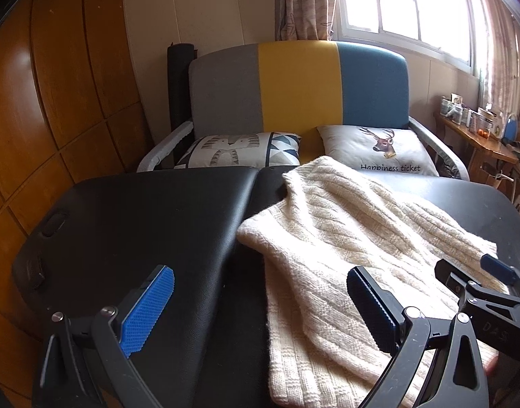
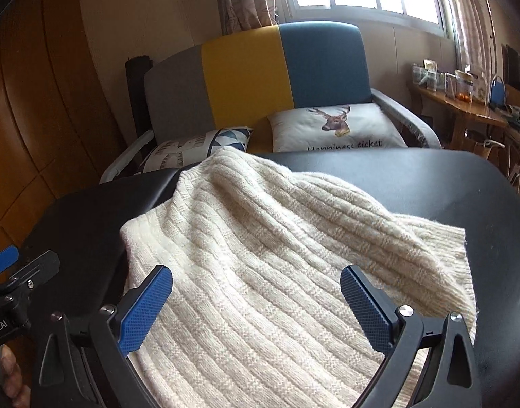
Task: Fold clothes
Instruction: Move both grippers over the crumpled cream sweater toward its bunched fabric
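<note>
Right wrist view: cream knit sweater (image 2: 260, 255) on black table (image 2: 430, 183), seemingly soft, bulky, best pinched at ribbed hem; left gripper (image 1: 260, 306), right gripper (image 2: 256, 306), both released.

You stood in a home living room: a grey, yellow and blue upholstered sofa (image 1: 299, 88) with printed cushions (image 1: 379, 149), patterned curtains (image 1: 304, 0), a cluttered wooden side table (image 1: 477, 136).

Cream rib-knit sweater (image 2: 260, 255), blk table (image 1: 141, 221), grey/yellow/blue sofa (image 1: 297, 85)

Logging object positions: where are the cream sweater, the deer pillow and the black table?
cream sweater (image 2: 260, 255), right wrist view, ribbed middle.
deer pillow (image 1: 379, 149), left wrist view, printed front.
black table (image 1: 141, 217), left wrist view, bare top.
</note>
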A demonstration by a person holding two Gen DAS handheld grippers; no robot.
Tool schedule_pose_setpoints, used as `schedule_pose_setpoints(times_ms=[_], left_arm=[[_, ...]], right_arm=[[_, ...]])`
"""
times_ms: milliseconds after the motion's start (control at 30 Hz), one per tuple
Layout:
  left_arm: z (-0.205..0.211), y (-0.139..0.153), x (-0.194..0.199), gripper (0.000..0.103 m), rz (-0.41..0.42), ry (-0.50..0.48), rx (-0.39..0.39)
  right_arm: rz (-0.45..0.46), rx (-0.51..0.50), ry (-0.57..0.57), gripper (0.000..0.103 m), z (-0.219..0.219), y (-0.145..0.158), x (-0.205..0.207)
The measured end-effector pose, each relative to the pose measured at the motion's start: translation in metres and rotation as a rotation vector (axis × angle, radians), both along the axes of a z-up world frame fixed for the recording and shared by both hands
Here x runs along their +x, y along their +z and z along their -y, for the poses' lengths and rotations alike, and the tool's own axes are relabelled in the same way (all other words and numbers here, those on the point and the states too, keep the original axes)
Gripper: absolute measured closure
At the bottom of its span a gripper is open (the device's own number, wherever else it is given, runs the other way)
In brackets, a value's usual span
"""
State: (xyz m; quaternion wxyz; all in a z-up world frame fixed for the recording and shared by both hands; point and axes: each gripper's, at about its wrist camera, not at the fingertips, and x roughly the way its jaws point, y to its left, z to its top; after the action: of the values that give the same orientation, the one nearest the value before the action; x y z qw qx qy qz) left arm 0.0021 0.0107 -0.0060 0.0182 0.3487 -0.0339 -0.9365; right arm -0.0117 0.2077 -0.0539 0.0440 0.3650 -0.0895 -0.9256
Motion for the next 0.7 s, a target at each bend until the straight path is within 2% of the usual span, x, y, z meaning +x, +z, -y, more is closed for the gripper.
schedule_pose_setpoints(times_ms=[400,600,700], left_arm=[[-0.009,-0.009,0.007,0.0,0.003,-0.101,0.031],[-0.014,-0.02,0.001,0.0,0.042,-0.149,0.066],[-0.015,-0.027,-0.002,0.0,0.064,-0.177,0.092]], right_arm=[[0.135,-0.004,-0.004,0.003,-0.047,-0.038,0.011],[0.179,-0.01,-0.019,0.006,-0.069,-0.048,0.017],[0.199,-0.018,0.02,0.01,-0.069,-0.052,0.018]])
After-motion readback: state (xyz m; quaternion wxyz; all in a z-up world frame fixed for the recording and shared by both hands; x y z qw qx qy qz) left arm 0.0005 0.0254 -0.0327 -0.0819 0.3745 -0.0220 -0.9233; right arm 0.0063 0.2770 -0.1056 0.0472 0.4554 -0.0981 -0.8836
